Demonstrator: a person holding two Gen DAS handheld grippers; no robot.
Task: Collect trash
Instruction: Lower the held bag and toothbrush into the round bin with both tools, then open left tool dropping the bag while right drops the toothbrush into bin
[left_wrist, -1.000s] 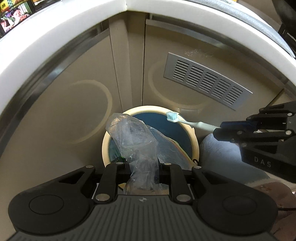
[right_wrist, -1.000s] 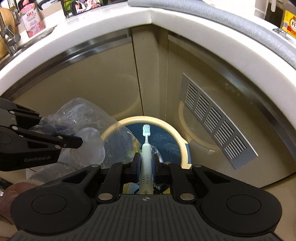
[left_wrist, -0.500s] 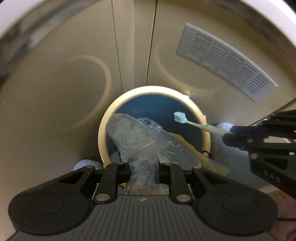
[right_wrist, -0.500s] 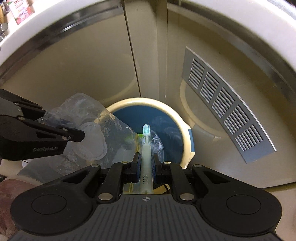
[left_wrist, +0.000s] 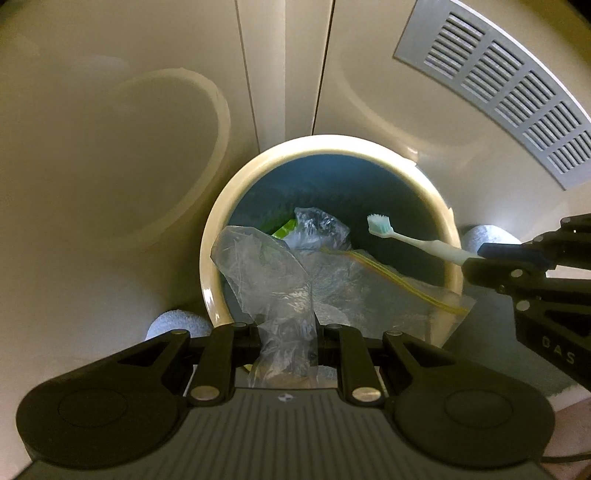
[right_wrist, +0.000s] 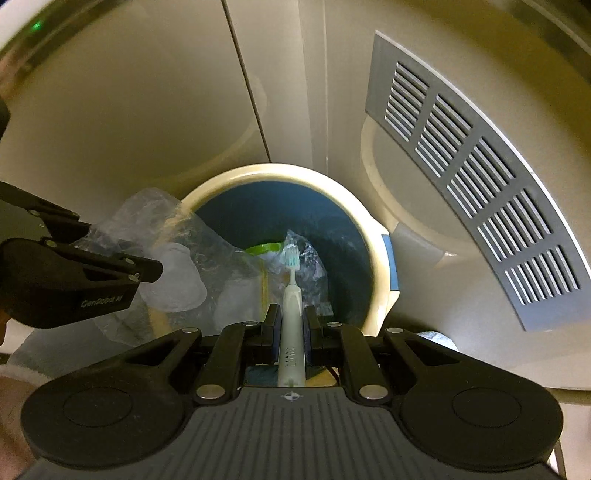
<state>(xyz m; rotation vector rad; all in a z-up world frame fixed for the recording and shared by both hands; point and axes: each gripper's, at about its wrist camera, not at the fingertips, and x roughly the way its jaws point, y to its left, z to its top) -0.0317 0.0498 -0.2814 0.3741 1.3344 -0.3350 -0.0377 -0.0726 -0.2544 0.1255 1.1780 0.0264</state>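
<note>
Beige cabinet doors (left_wrist: 147, 110) across the far side, meeting at a corner seam, glossy enough to reflect a pale ring. Grey louvred vent (right_wrist: 480, 192) on the right-hand door, slats in blocks. Below the seam, a round trash bin (left_wrist: 218, 236) with cream rim and dark blue inside, standing close against the doors; inside it, crumpled clear plastic and a scrap of bright green.

Left gripper (left_wrist: 288, 332) at the near edge of the bin, pointing steeply down, jaws narrowed onto a bunch of clear plastic bags (left_wrist: 273, 280). Bags fanning out over the near-left part of the rim and above the bin's mouth, one with a yellow zip strip trailing right past the rim. From the right wrist view, same gripper (right_wrist: 147, 271) coming in from the left, plastic (right_wrist: 177, 280) bulging past its tips.

Right gripper (right_wrist: 291, 325) above the bin's near rim, jaws pinched tight on the pale handle of a toothbrush (right_wrist: 291, 291). Bristled head out over the open mouth of the bin. From the left wrist view, toothbrush (left_wrist: 406, 240) reaching in from the right, head above the bin's interior, handle clamped in the right gripper (left_wrist: 476, 258).
</note>
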